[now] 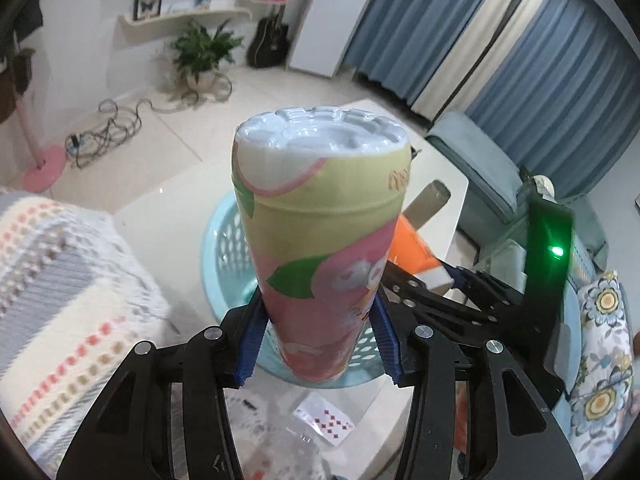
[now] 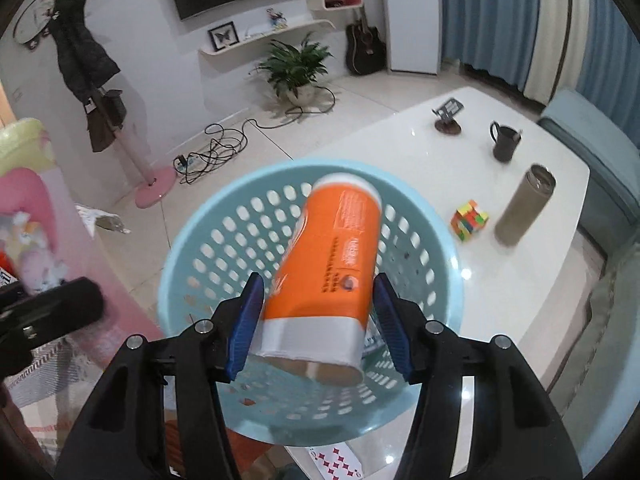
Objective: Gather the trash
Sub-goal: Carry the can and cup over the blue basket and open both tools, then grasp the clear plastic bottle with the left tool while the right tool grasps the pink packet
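My left gripper (image 1: 318,304) is shut on a pink and yellow plastic bottle (image 1: 316,220), its blue pads pressing both sides and its white ribbed base pointing away from me. It hangs over a light blue perforated basket (image 1: 208,240). In the right wrist view my right gripper (image 2: 318,280) stands open around an orange tube (image 2: 332,248) with white ends. The tube is tilted, with a gap beside each pad, right above the basket (image 2: 180,240). The bottle (image 2: 28,184) shows at the left edge there. The orange tube (image 1: 412,248) peeks out behind the bottle.
The basket stands on a white glossy table (image 2: 500,300). On the table to the right are a brown cylinder (image 2: 524,204), a colour cube (image 2: 470,220), a black mug (image 2: 504,144) and a phone stand (image 2: 448,120). A playing card (image 2: 340,460) lies near me. A striped blanket (image 1: 60,280) is at left.
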Demonstrator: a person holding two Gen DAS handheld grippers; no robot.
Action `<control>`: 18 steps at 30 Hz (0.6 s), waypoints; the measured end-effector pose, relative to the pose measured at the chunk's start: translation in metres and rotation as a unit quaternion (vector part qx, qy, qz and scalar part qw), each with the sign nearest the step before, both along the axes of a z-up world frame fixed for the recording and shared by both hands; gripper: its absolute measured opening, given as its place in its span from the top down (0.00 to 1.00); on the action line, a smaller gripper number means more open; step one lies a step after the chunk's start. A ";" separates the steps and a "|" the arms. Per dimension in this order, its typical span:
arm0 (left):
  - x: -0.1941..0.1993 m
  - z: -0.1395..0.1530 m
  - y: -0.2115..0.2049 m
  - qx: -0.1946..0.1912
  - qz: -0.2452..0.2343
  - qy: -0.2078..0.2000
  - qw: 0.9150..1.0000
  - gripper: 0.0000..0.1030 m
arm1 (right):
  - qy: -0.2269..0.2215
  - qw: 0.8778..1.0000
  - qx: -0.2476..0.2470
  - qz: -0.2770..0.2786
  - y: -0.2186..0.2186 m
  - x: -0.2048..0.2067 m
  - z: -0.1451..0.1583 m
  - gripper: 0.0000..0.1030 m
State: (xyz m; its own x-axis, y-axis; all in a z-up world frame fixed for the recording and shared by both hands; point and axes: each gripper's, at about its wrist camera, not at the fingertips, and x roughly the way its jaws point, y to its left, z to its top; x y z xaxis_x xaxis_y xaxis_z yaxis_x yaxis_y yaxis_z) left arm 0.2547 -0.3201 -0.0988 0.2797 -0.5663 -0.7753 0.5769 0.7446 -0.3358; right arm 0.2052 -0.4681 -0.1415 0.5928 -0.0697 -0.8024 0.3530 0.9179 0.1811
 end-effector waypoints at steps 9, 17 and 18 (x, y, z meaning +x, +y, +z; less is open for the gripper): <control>-0.003 -0.003 0.000 -0.008 0.016 0.000 1.000 0.45 | 0.002 1.000 0.017 -0.008 -0.010 -0.016 -0.006 0.43; -0.021 0.006 0.029 -0.018 0.042 -0.016 0.999 0.45 | -0.026 0.999 0.008 0.021 0.017 -0.029 0.020 0.43; -0.025 0.010 0.038 -0.022 0.048 -0.022 0.998 0.45 | -0.035 0.999 0.008 0.029 0.024 -0.031 0.026 0.43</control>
